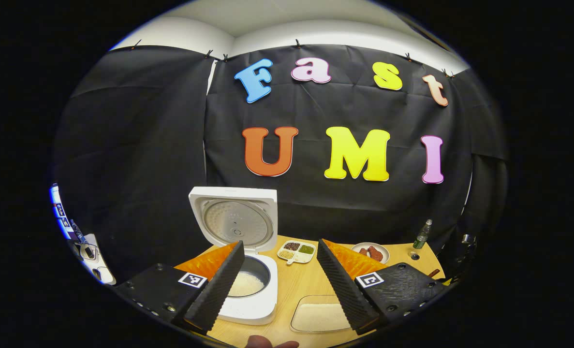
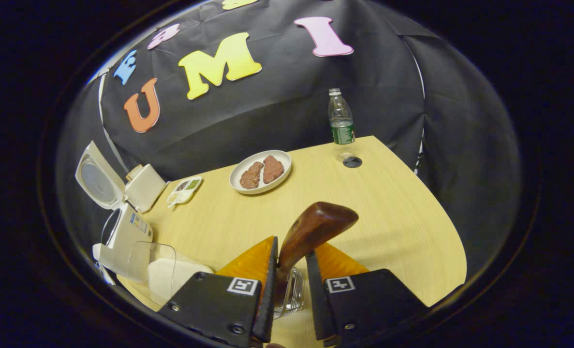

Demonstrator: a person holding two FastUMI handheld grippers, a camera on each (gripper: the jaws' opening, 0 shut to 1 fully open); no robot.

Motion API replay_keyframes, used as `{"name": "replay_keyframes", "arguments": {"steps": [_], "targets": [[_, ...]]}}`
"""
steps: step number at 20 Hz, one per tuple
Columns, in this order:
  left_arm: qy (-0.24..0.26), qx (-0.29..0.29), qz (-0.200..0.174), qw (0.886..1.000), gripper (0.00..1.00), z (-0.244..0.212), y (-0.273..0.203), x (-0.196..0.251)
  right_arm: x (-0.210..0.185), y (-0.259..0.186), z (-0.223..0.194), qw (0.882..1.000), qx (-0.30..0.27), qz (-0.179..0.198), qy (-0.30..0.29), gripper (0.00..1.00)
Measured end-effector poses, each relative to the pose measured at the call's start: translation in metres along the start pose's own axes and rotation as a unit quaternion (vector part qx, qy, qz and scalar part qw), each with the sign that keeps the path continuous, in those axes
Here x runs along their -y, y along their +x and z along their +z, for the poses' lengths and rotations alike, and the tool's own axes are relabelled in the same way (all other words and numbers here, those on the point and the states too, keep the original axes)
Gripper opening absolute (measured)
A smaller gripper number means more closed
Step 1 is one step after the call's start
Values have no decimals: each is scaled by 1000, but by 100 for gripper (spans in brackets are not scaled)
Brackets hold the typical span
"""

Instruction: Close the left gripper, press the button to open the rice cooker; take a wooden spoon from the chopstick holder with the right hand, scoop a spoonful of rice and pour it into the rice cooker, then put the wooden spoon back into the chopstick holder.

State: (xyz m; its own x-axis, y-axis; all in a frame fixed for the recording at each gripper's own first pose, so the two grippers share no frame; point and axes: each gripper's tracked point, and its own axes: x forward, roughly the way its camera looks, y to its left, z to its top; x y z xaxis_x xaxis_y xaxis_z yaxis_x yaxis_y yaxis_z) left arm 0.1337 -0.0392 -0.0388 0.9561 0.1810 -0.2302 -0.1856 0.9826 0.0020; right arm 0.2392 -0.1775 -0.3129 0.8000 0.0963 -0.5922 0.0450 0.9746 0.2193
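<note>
right gripper (image 2: 290,270) clamps wooden spoon (image 2: 311,232) | handle upright, tilted right | left gripper (image 1: 279,278) spread wide

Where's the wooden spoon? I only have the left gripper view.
Observer: In the right gripper view, the wooden spoon sits between the right tongs, and both fingers look pressed against its handle.
Operator: Out of the holder yet?
Observer: No. Its lower end goes down into the clear chopstick holder just below the tongs.
Operator: Upright?
Observer: Tilted. The dark upper end leans toward the right of that view, above the table.
</note>
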Motion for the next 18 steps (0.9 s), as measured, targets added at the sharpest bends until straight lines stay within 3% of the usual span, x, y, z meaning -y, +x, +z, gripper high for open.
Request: {"name": "replay_keyframes", "arguments": {"steps": [6, 13, 18], "targets": [[-15, 3, -18, 1000, 96, -9, -5, -10, -17, -18, 2, 1000, 7, 1, 8, 24], [-25, 19, -57, 998, 96, -14, -15, -54, -47, -70, 34, 997, 64, -49, -21, 17], [13, 38, -72, 997, 96, -20, -25, -97, -80, -118, 54, 990, 102, -81, -58, 13]]}}
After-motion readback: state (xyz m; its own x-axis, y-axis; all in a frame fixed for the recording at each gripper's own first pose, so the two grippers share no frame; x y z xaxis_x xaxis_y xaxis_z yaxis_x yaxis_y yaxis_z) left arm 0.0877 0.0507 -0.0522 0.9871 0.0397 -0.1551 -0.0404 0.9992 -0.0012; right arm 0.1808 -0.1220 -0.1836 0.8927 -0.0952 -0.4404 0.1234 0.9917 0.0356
